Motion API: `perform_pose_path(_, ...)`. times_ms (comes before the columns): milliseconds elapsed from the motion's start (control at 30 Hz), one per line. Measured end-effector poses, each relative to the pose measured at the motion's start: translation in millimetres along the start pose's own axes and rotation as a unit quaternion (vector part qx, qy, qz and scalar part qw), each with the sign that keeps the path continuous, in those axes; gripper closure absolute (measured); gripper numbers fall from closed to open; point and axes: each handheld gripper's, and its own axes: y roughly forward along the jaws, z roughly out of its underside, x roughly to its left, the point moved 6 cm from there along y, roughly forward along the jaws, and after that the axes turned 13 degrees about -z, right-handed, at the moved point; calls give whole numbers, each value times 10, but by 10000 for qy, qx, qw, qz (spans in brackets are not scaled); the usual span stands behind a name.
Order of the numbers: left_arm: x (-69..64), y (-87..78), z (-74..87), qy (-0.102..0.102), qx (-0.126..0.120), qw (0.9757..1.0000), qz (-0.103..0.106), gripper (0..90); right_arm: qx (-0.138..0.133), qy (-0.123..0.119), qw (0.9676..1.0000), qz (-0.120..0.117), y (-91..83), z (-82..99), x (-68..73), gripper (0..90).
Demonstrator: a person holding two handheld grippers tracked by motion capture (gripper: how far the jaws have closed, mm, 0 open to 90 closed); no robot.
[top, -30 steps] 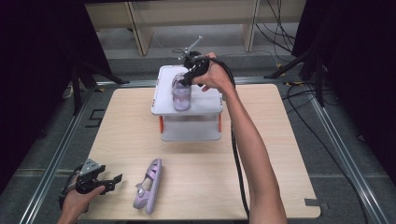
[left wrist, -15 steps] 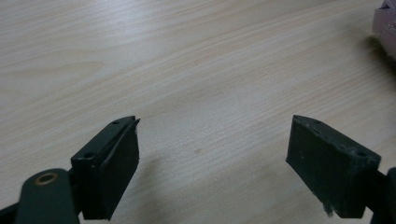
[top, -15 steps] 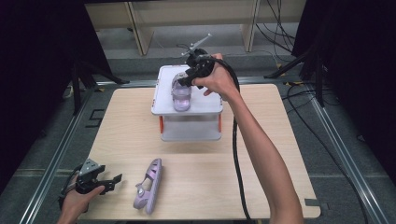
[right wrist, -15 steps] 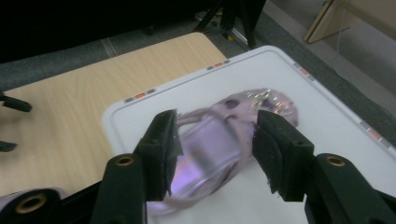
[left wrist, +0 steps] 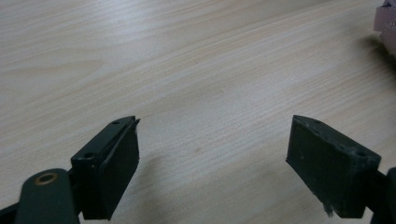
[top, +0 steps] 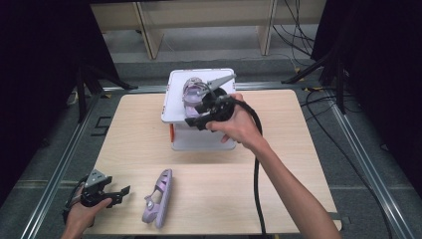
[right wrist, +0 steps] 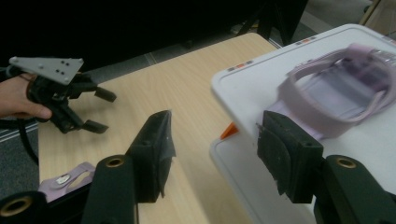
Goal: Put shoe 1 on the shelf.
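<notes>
Right gripper (top: 195,118) at frame centre, over front edge of white box (top: 174,97); jaws just been opening, now parted, nothing between them. Lilac sandal (top: 191,89) lies on box lid, upper centre, just beyond jaws. Second lilac sandal (top: 158,197) on worktop (top: 278,149), lower left. Left gripper (top: 119,194) at bottom left, jaws spread wide, empty, near second sandal.
</notes>
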Motion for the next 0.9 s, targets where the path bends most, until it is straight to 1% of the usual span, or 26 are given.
perform_pose_path(33,2,-1,0,-4,1,10000,-8,163,-18,26,10000,-11,17,43,64,435)
perform_pose_path(67,3,1,0,-19,-5,10000,-18,163,-50,-82,10000,7,53,96,128,425)
perform_pose_path(100,16,0,2,57,4,10000,-12,163,-18,-9,10000,-31,71,140,183,424)
perform_pose_path(167,12,-2,6,15,16,10000,-22,163,-3,-44,10000,-71,151,254,277,416)
perform_pose_path(200,13,-1,5,39,5,10000,-13,163,42,-2,10000,-69,196,320,322,409)
perform_pose_path(233,13,-1,5,39,5,10000,-13,163,84,-134,9999,-1,252,393,352,408)
perform_pose_path(267,18,-2,5,67,-2,10000,-6,163,130,-78,9999,38,303,462,397,406)
perform_pose_path(300,12,-6,7,10,14,10000,-23,163,178,-108,9998,63,350,528,436,404)
perform_pose_path(333,10,-6,10,-22,26,10000,-34,163,177,-228,9996,74,383,568,453,404)
perform_pose_path(367,14,-2,10,-8,12,10000,-29,163,135,-88,9999,27,433,630,509,403)
perform_pose_path(400,12,4,8,-14,-8,10000,-17,163,147,-64,9999,-38,479,690,551,398)
perform_pose_path(433,15,2,16,-9,48,10000,-46,163,134,-38,9999,-53,526,747,587,393)
perform_pose_path(467,13,0,19,-23,69,10000,-52,163,133,-37,9999,-57,575,801,614,386)
perform_pose_path(500,12,14,11,1,-3,10000,-25,163,137,-40,9999,-59,632,856,635,379)
perform_pose_path(533,12,9,13,-18,45,10000,-37,163,149,27,9998,-86,700,915,650,375)
perform_pose_path(567,12,9,13,-18,45,10000,-37,163,149,27,9998,-86,700,915,650,375)
perform_pose_path(600,11,9,2,-14,11,10000,-26,163,269,159,9993,-195,797,994,676,360)
perform_pose_path(667,15,9,-3,-30,-24,10000,-23,163,145,282,9993,-221,854,1022,698,352)
perform_pose_path(700,29,14,-6,72,-54,10000,14,163,233,241,9991,-275,892,1052,717,337)
perform_pose_path(733,27,6,6,-11,5,10000,-25,163,243,142,9993,-248,916,1063,717,335)
perform_pose_path(767,29,4,9,-26,4,10000,-32,163,246,256,9991,-240,943,1085,744,334)
perform_pose_path(800,31,-6,14,-44,46,10000,-66,163,290,242,9991,-206,969,1106,750,328)
perform_pose_path(833,50,-7,13,61,46,9999,-82,163,318,251,9990,-190,998,1128,757,325)
perform_pose_path(867,64,-6,6,164,13,9998,-56,163,333,266,9989,-204,1019,1146,762,327)
perform_pose_path(900,60,-10,6,109,31,9999,-73,163,345,244,9989,-221,1042,1166,769,328)
